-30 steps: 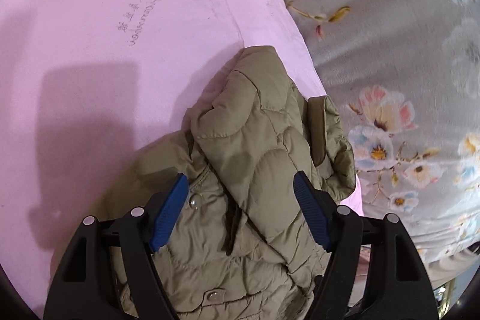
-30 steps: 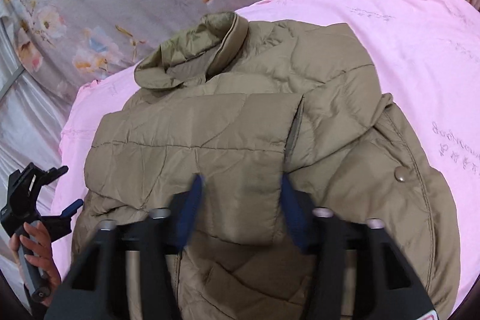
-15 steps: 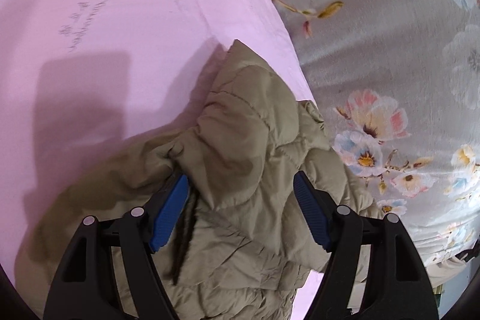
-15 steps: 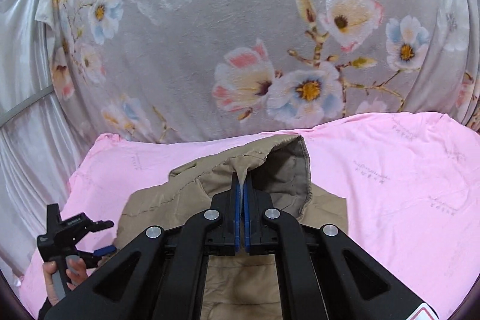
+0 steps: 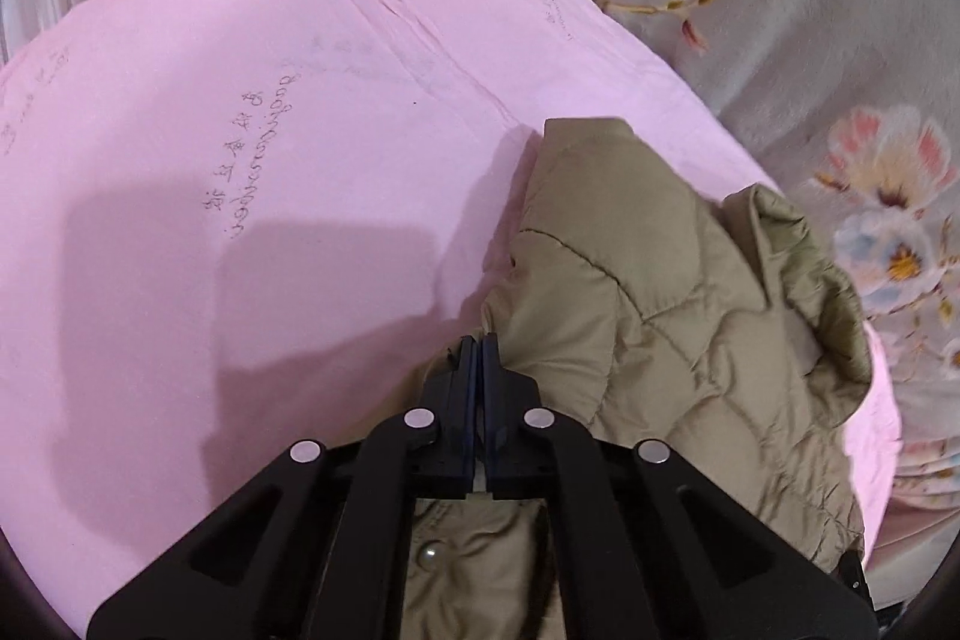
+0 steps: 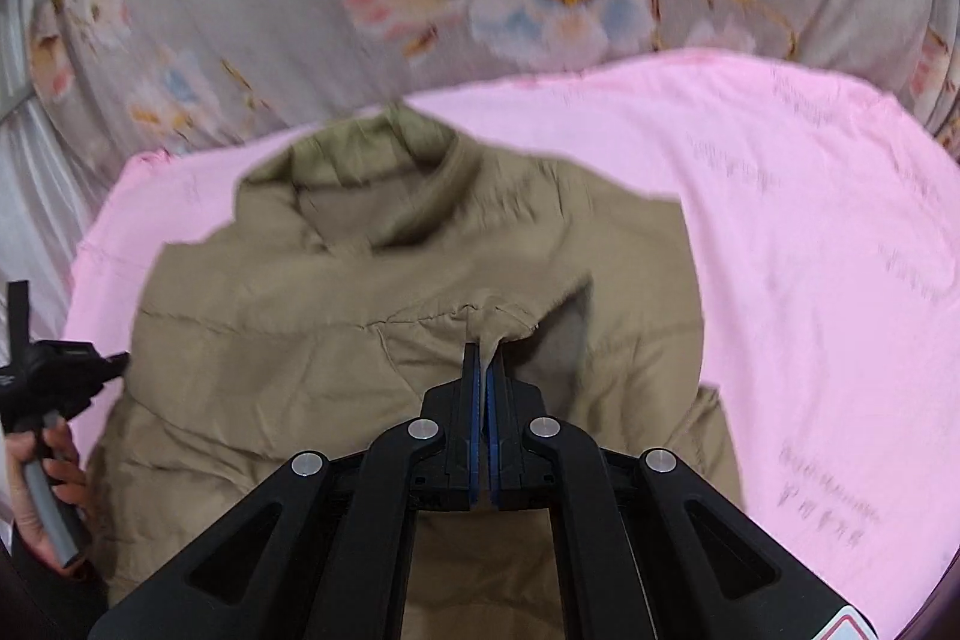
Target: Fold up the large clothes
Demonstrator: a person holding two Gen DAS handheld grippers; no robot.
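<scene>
**Thin pinches on a bulky jacket**

The right gripper (image 6: 485,370) was closed on a thin fold of the olive quilted jacket (image 6: 372,316), near its middle. The left gripper (image 5: 479,358) was closed at the jacket's edge; whether fabric was caught, I cannot tell. The jacket lay on the pink sheet (image 5: 252,112), collar (image 6: 384,172) farthest away. Slick padding probably could slip free, undoing the fold.
</scene>
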